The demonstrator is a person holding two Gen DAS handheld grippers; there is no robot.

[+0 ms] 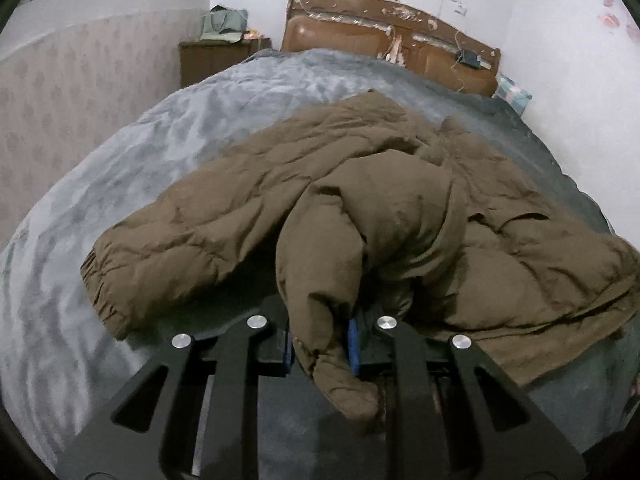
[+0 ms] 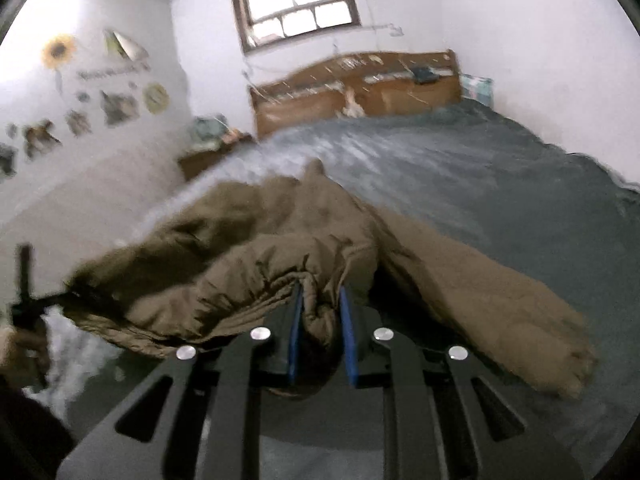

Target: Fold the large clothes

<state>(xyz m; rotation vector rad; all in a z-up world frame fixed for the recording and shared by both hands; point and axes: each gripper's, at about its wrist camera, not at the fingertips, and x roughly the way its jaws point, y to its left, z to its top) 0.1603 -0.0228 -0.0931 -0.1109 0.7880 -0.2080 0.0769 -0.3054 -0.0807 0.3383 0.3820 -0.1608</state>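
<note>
**K:** While both grips are checked: the left gripper (image 1: 322, 344) is seen clamped on a bunched fold of the brown padded jacket (image 1: 360, 208), low centre of the left wrist view. The right gripper (image 2: 320, 340) is likewise closed on a gathered hem or cuff of the jacket (image 2: 248, 256), low centre of its view.

**M:** Jacket location?

**K:** It is spread crumpled across the grey bedspread (image 1: 160, 120), mid-frame in both views. One sleeve (image 1: 132, 264) is laid out toward lower left in the left view; another (image 2: 500, 312) trails toward lower right in the right view.

**M:** Risks?

**K:** Slippage is judged most likely. Thick, puffy fabric is held in only a small pinch, so a quick lift could pull it free. An uneven fold is also likely: the body is bunched, not flattened, so layers could be trapped inside. The loose sleeve could be dragged or left hanging out. The right view is blurred, so the grip depth there cannot be confirmed.

**M:** Containers?

**K:** None are involved in the task. A nightstand (image 1: 216, 60) is seen upper left, with a greenish bag or bundle (image 1: 224, 24) on top; its contents cannot be made out. A dark item (image 1: 470, 58) rests on the headboard (image 1: 380, 36) ledge, unidentifiable.
</note>
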